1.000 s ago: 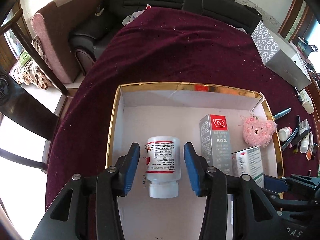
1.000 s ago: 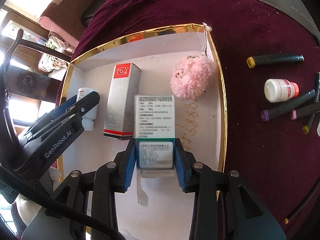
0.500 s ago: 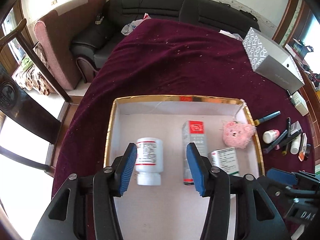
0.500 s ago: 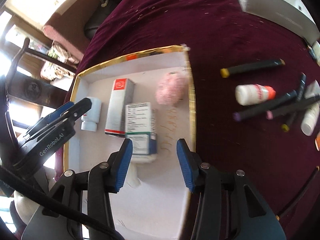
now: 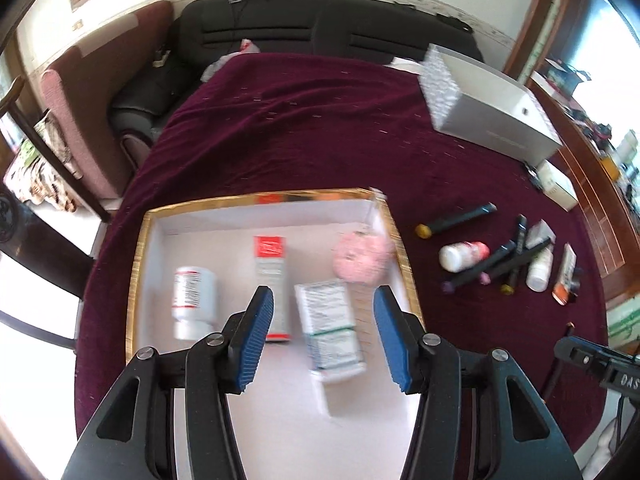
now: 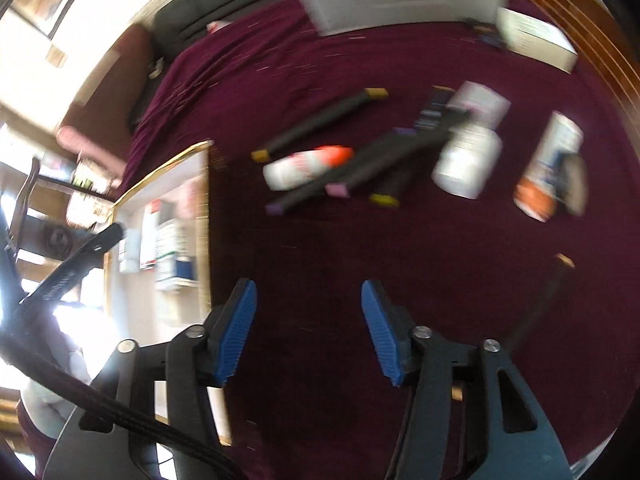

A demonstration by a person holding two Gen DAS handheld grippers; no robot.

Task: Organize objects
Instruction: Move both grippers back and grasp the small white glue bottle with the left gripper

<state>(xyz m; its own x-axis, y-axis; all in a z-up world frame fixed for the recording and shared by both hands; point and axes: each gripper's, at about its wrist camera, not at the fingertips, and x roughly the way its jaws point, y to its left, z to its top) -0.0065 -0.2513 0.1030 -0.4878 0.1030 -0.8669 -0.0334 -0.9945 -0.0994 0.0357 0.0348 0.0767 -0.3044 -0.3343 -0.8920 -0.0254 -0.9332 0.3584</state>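
Observation:
A gold-rimmed white box point(image 5: 140, 256) lies on the maroon cloth. In it are a white pill bottle point(image 5: 192, 300), a grey carton with a red end point(image 5: 271, 276), a white-green carton point(image 5: 330, 326) and a pink plush point(image 5: 360, 258). My left gripper point(image 5: 322, 340) hovers open above the cartons, holding nothing. My right gripper point(image 6: 308, 330) is over bare cloth to the right of the box point(image 6: 202, 216), its jaws opening and empty. Beyond it lie dark markers point(image 6: 320, 126), a small white bottle with an orange cap point(image 6: 304, 166) and a white bottle point(image 6: 466, 160).
A large grey-white box point(image 5: 492, 116) sits at the table's far right, a small white carton point(image 5: 558, 190) near it. An orange-white tube point(image 6: 546, 168) lies right of the markers. A dark sofa point(image 5: 320, 28) and an armchair stand behind the table.
Both grippers let go of their items in the box and rose. The left one slid right off the pill bottle. The right one swung right off the white-green carton, out over the cloth, and widened.

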